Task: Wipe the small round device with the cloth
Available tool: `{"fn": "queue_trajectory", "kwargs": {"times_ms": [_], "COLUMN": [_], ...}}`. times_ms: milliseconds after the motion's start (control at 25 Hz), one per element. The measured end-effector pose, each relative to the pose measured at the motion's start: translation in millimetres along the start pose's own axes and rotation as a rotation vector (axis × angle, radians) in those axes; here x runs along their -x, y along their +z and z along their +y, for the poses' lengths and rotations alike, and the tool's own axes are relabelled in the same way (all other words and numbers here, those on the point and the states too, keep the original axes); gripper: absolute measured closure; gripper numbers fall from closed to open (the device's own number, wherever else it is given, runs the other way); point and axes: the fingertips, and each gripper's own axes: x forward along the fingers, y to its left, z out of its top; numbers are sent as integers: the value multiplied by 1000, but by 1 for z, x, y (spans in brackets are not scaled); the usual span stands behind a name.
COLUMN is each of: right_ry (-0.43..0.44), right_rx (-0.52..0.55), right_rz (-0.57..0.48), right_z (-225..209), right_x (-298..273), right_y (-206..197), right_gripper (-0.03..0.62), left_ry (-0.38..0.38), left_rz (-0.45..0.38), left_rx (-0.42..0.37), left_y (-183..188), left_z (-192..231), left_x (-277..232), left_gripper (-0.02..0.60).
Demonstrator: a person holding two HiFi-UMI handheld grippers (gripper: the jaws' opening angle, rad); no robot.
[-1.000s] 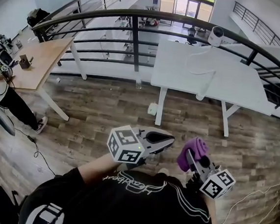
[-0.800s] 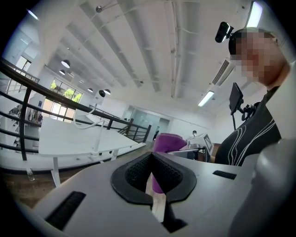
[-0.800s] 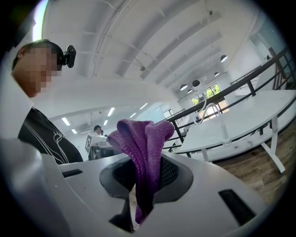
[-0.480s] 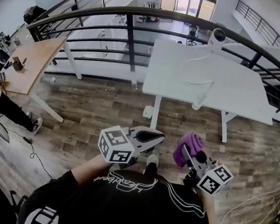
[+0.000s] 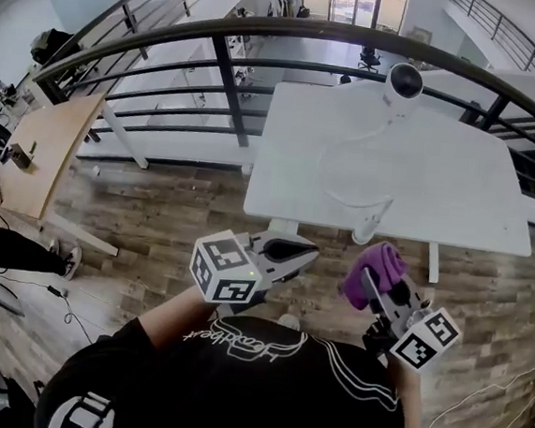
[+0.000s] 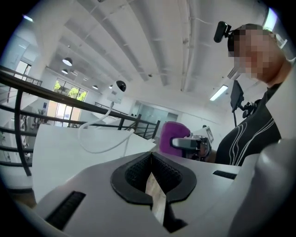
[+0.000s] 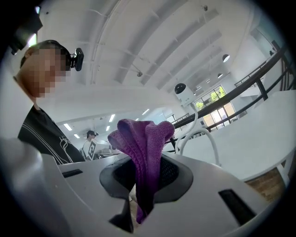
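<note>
My right claw (image 5: 371,282) clamps the soft, limp purple cloth (image 5: 382,263) at its bunched middle, left claw (image 5: 299,255) closed and empty; the far small round device (image 5: 404,80) is probably light and tippable.

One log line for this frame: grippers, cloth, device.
phase: pre-wipe | left gripper: shut, empty | right gripper: shut on cloth | device: on table, far edge, untouched

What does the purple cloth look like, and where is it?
The purple cloth looks soft and knitted, with a ribbed weave. It is bunched into folds, not spread out. The right gripper pinches it between its jaws, so a rounded bundle sticks out past them and a thin tail trails back behind the pads. It is held up in the air and touches nothing else.
</note>
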Motion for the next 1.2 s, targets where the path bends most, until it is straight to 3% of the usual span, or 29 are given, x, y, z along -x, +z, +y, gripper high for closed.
{"fn": "queue_trajectory", "kwargs": {"times_ms": [200,560,760,1040,1200], "right_ry": [27,23,-2,-69,-91], "right_rx": [54,61,122,116,112], "right_rz": [-16,-70,-104,-136,-139], "right_z": [-36,-62,-71,-113,-140], "right_x": [-24,-34,-36,-34,-44], "right_y": [43,59,84,114,122], "right_gripper": [536,536,536,536,536], "left_ry": [1,8,17,11,48], "left_rz": [-3,-2,-9,19,73], "left_rx": [-49,-87,-142,-187,-266], "left_y": [33,48,72,103,110], "left_z": [38,80,107,150,191], "left_x": [-30,-42,-50,-86,-106], "left_gripper": [572,572,569,503,483]}}
